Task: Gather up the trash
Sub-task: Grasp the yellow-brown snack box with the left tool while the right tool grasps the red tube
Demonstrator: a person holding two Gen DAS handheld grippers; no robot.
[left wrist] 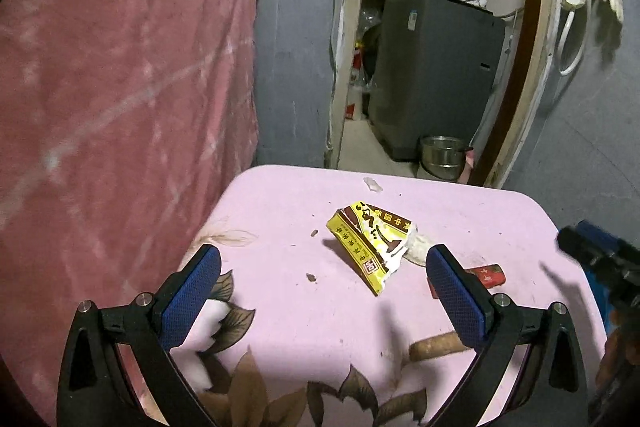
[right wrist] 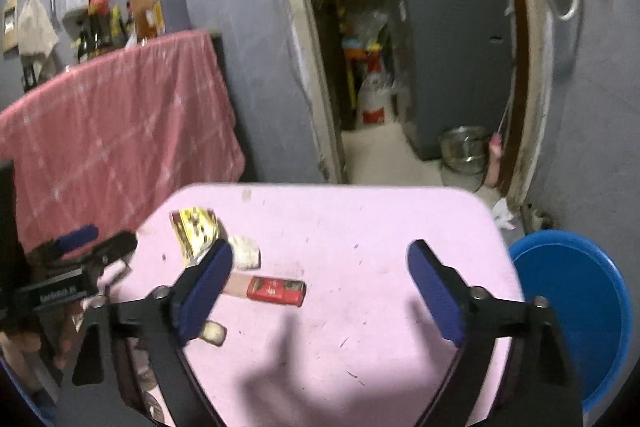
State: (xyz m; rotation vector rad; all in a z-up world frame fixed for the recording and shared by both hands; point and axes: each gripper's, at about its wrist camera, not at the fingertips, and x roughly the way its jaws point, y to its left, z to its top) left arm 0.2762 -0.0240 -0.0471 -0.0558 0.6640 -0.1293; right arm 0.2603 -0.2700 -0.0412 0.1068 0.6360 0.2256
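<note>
A table [right wrist: 360, 347] covered by a pink cloth is seen below both grippers, with a blue basin [right wrist: 576, 311] just beside its right edge. The left gripper [left wrist: 324, 287] is held above the table with its jaws spread wide and nothing between them; the right gripper [right wrist: 320, 283] is likewise released and empty. A torn yellow wrapper [left wrist: 370, 245] is found near the middle of the table, a crumpled white tissue [left wrist: 420, 247] touching its right side. A small red box [right wrist: 276, 291] lies near them, and a brown stub [left wrist: 434, 347] is seen closer to the left gripper
</note>
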